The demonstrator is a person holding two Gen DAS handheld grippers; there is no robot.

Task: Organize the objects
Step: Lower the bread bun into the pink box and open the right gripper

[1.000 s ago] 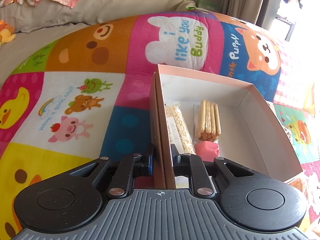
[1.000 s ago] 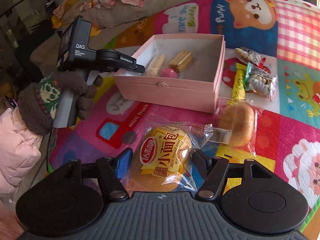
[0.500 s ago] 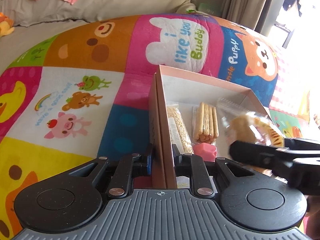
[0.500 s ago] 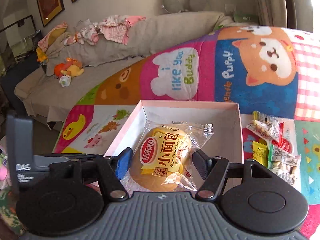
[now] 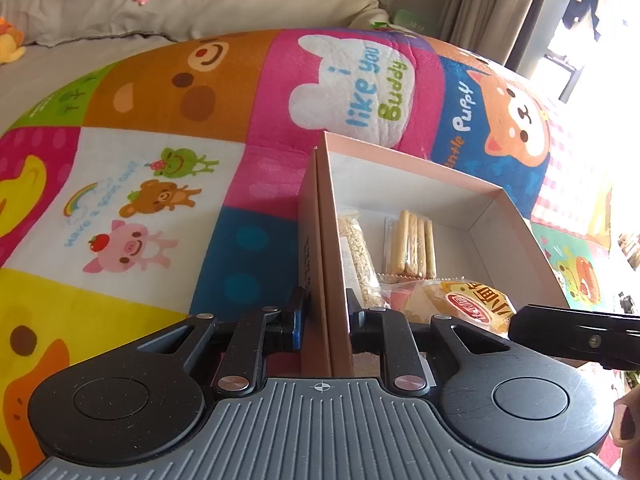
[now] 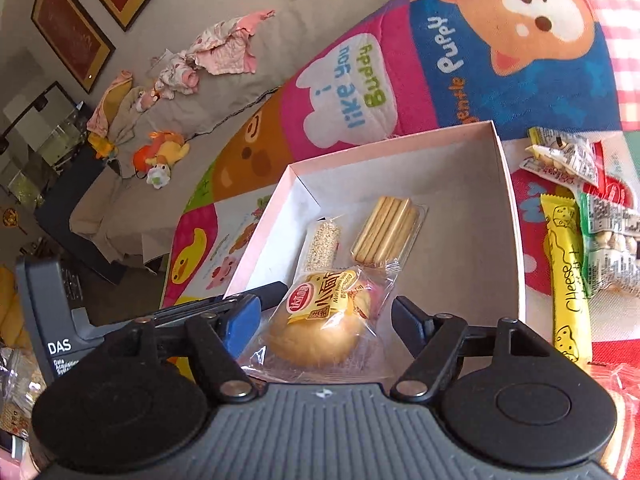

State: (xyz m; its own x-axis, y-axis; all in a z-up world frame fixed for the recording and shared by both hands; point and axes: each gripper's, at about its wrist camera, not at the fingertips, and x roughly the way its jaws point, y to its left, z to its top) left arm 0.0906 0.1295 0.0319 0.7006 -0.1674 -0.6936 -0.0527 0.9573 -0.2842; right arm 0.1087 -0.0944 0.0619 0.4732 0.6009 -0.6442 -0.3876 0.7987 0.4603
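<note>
A pink box lies open on a patchwork mat. My left gripper is shut on the box's left wall. My right gripper is open over the box's near end, its fingers standing apart on both sides of a wrapped mini bread that lies in the box. The bread and the right gripper also show in the left wrist view. In the box lie a sesame bar, a pack of biscuit sticks and a pink item under the bread's wrapper.
Snack packets lie on the mat right of the box: a yellow cheese stick, nut packs and a green-edged pack. A grey sofa with clothes and plush toys stands behind the mat.
My right gripper has brought the bread down into the box and opened, so the bread now lies free between its fingers. The left gripper has kept its hold on the box wall.
</note>
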